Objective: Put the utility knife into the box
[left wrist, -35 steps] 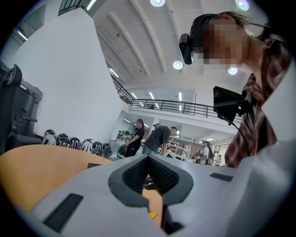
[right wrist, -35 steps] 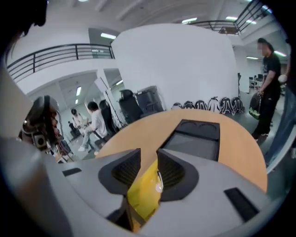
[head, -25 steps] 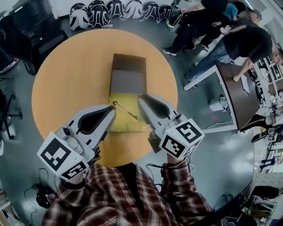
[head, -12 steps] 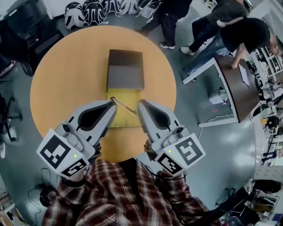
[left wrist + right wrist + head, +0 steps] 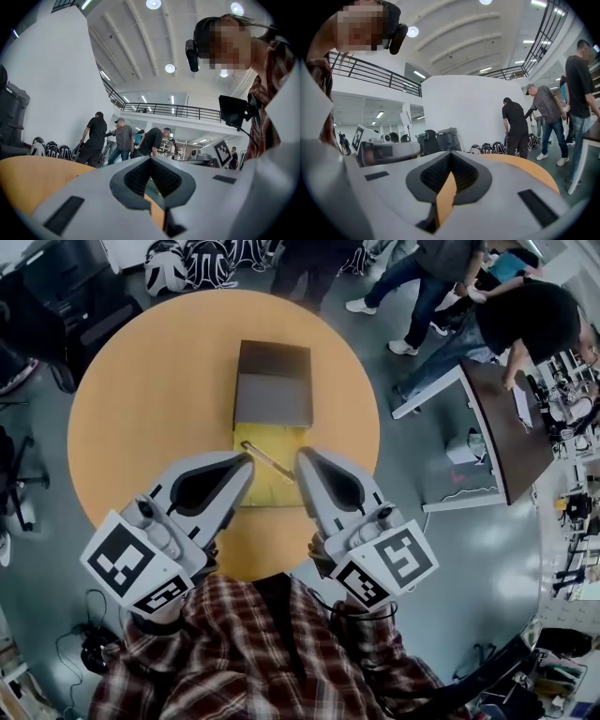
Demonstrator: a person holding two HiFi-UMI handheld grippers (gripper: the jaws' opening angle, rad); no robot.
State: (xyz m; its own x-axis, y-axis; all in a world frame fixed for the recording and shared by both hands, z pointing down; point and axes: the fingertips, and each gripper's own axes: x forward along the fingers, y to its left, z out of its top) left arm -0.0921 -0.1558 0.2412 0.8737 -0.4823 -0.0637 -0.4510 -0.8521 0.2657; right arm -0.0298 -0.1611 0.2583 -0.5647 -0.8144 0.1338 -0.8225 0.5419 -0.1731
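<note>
Your left gripper, jaws together and empty, sits at the near-left edge of the box. The utility knife lies on the box's yellow floor, so placement appears complete. Your right gripper, closed on nothing, sits at the box's near-right edge.

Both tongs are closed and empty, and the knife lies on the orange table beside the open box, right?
No: the head view shows the knife inside the open box, on its yellow lining, not on the table. The left tongs and right tongs are closed and empty.
</note>
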